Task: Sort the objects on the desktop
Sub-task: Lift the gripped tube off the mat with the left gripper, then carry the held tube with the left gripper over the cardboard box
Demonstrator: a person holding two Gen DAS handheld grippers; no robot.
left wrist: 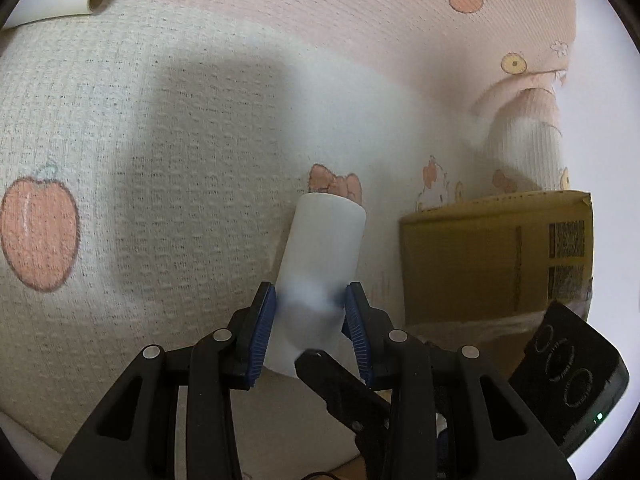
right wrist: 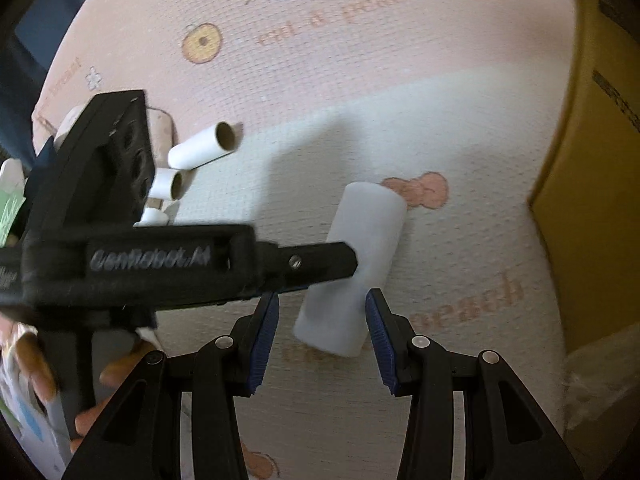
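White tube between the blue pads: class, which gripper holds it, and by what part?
The left gripper clamps the white tube across its sides near the lower end. The right gripper holds nothing.

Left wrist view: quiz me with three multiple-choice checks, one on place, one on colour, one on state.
1. Where is the cardboard box from the white tube? A left; B right; C beneath.
2. What colour are the claw pads? A blue; B red; C green.
3. The left claw is: A open and empty; B shut on the box; C shut on the white tube.
Answers: 1 B, the box sits to the tube's right in this view; 2 A, the ribbed pads show blue; 3 C, both pads press the tube's sides.
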